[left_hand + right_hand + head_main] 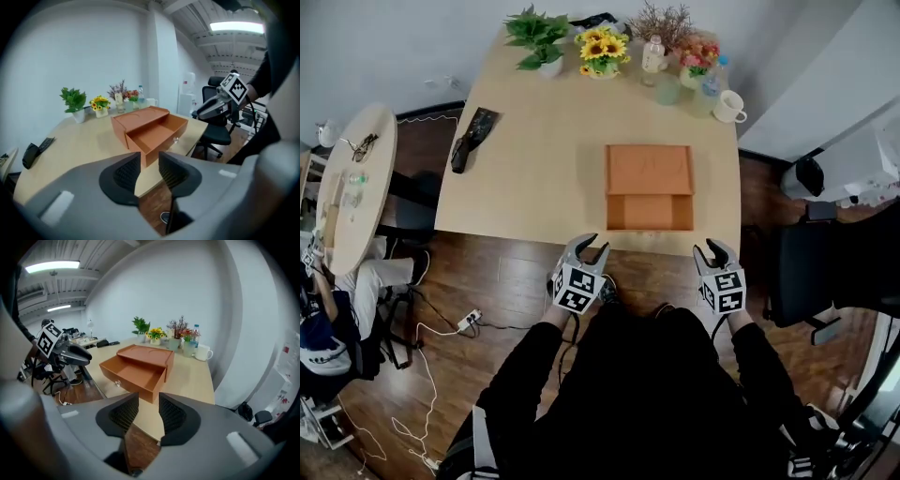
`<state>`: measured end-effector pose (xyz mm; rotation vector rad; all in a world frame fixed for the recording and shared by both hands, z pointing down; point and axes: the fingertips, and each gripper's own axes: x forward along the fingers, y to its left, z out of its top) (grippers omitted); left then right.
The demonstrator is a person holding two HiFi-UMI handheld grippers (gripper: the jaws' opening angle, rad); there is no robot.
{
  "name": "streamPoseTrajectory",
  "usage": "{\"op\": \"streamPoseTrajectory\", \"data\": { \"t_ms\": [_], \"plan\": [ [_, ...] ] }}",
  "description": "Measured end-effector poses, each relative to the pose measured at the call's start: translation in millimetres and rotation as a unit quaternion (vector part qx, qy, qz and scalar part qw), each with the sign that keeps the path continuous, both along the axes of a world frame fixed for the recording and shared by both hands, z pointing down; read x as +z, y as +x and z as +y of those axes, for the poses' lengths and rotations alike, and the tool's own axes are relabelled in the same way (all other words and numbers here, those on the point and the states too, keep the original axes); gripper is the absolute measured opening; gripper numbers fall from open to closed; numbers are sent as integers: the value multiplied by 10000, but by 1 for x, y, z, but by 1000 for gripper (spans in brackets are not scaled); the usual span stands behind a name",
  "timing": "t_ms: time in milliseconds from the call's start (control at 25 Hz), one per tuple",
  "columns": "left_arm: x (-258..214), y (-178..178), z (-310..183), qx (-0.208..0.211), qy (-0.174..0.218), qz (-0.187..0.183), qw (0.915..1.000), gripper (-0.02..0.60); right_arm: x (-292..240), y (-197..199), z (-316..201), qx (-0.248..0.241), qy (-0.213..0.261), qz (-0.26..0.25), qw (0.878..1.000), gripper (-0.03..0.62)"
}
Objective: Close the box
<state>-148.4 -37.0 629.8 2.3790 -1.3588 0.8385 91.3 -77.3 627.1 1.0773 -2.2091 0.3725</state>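
The box (pixel 649 170) is what I have to shut, and it isn't shut yet: its drawer (pixel 649 212) is pulled out toward me. Nearest to me, both tools hang over the floor, short of the surface (pixel 534 159). The left gripper (pixel 592 246) has its jaws a little apart with nothing between them, and the right gripper (pixel 715 247) is likewise parted and empty. Neither touches anything. Just beyond them is the near edge of the surface, and the drawer front sits close to that edge with a small knob (pixel 176 139) at its middle. The box is orange-brown, low and flat-topped, and the drawer looks empty inside. Its body lies on the right half of the surface, well apart from the things at the far end. I judge the main risk to be a push that lands to one side of the knob. That could skew the drawer in its slot and jam it partway. The box also looks light, so a firm shove with nothing steadying the body could slide the whole thing back instead of closing it. It would then head toward the mug (pixel 730 107), the sunflowers (pixel 603 52) and the green plant (pixel 539 37) at the far edge. My parted jaws could also catch on the knob.
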Motion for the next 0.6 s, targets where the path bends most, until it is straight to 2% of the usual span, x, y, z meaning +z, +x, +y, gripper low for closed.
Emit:
{"op": "streamPoseTrajectory", "data": {
  "t_ms": [160,360,480,600],
  "plan": [
    [32,-1,-13,236,-378,-80,9990,130,27,-6,-14,-349,-184,313,9987,156],
    [58,9,-29,603,-726,-590,9938,164,47,-16,-31,-843,-234,452,9951,156],
    [57,15,-39,556,-738,-761,9928,153,46,-24,-36,-1076,-152,413,9932,137],
    [49,16,-50,355,-710,-657,9947,133,37,-26,-50,-1023,-57,245,9944,127]
  ]
}}
